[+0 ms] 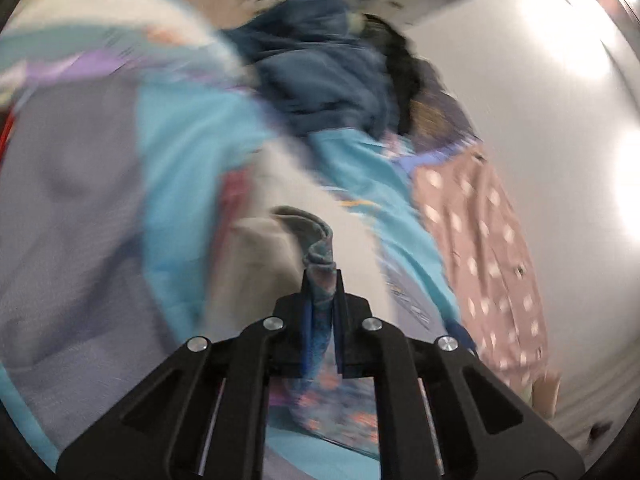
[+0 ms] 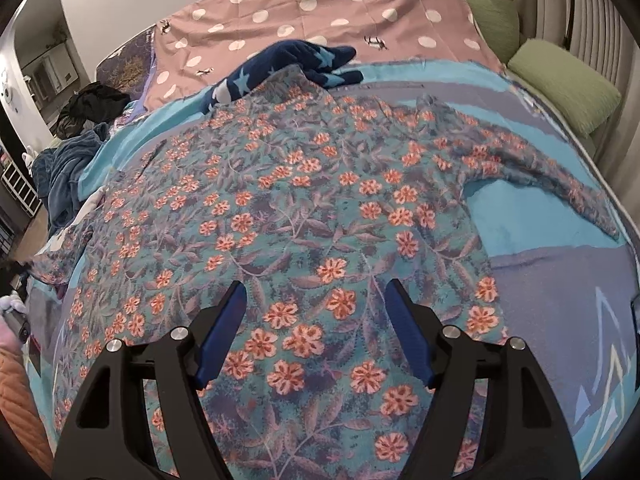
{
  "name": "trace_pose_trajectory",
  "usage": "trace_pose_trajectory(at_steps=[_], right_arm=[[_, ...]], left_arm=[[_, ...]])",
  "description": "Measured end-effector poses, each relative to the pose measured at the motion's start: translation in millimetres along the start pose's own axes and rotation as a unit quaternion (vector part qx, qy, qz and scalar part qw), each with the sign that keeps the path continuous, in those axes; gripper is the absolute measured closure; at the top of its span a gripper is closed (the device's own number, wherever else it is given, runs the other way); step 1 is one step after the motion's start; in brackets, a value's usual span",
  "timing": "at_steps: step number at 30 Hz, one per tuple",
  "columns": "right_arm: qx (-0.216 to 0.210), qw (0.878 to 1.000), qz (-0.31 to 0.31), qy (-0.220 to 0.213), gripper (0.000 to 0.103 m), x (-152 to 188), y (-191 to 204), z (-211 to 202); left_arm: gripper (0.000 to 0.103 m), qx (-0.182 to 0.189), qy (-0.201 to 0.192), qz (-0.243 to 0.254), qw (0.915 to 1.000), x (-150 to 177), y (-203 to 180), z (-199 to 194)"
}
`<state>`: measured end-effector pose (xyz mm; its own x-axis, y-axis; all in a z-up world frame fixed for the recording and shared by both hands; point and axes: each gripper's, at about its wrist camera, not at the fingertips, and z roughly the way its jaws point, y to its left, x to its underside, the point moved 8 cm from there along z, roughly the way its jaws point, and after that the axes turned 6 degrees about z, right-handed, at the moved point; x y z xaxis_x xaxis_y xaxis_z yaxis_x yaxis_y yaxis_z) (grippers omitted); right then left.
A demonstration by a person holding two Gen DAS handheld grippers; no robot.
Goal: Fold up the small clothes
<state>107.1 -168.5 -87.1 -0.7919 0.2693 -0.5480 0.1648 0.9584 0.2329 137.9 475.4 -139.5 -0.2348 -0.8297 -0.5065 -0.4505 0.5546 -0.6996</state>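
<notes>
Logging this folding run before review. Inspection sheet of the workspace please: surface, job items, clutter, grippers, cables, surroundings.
Surface: bed with turquoise and grey patterned cover.
Job's things: teal floral long-sleeved top spread flat, one sleeve stretched to the right.
Clutter: navy star-print garment, pink polka-dot sheet, dark blue blanket heap, green pillows.
Grippers: left gripper shut on floral fabric; right gripper open above the top.
Cables: nothing seen.
Surroundings: white wall, view blurred.
</notes>
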Motion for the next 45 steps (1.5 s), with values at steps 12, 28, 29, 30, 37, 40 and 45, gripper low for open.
trace_pose_trajectory(at_steps=[12,28,29,30,37,40,45], right_arm=[[-0.023,0.999,0.03,0.002,0.03,-1.3,-19.6,2.8],[-0.135,0.989,0.009,0.063,0.03,-67.6,0.7,27.9],[-0.147,0.986,0.006,0.074,0.03,-73.5,9.9,35.9],[-0.163,0.983,0.004,0.089,0.03,-79.5,21.1,45.7],[-0.206,0.957,0.03,0.202,0.029,-103.1,84.9,122.4],[-0.199,0.961,0.011,0.19,0.04,-110.3,102.1,130.7],[-0.227,0.962,0.001,0.153,0.1,-136.5,108.5,104.3]], left_arm=[[0.095,0.194,0.135,0.222,0.946,156.7,-273.3,-4.0],[0.095,0.186,0.325,0.357,0.8558,408.8,-323.9,41.7],[0.095,0.185,0.326,0.354,0.8566,410.3,-323.8,42.6],[0.095,0.186,0.326,0.352,0.8576,410.4,-324.3,42.5],[0.095,0.187,0.321,0.349,0.8603,403.5,-321.5,31.6],[0.095,0.191,0.316,0.348,0.8618,400.2,-327.3,27.5],[0.095,0.212,0.302,0.341,0.8646,389.4,-346.4,11.4]])
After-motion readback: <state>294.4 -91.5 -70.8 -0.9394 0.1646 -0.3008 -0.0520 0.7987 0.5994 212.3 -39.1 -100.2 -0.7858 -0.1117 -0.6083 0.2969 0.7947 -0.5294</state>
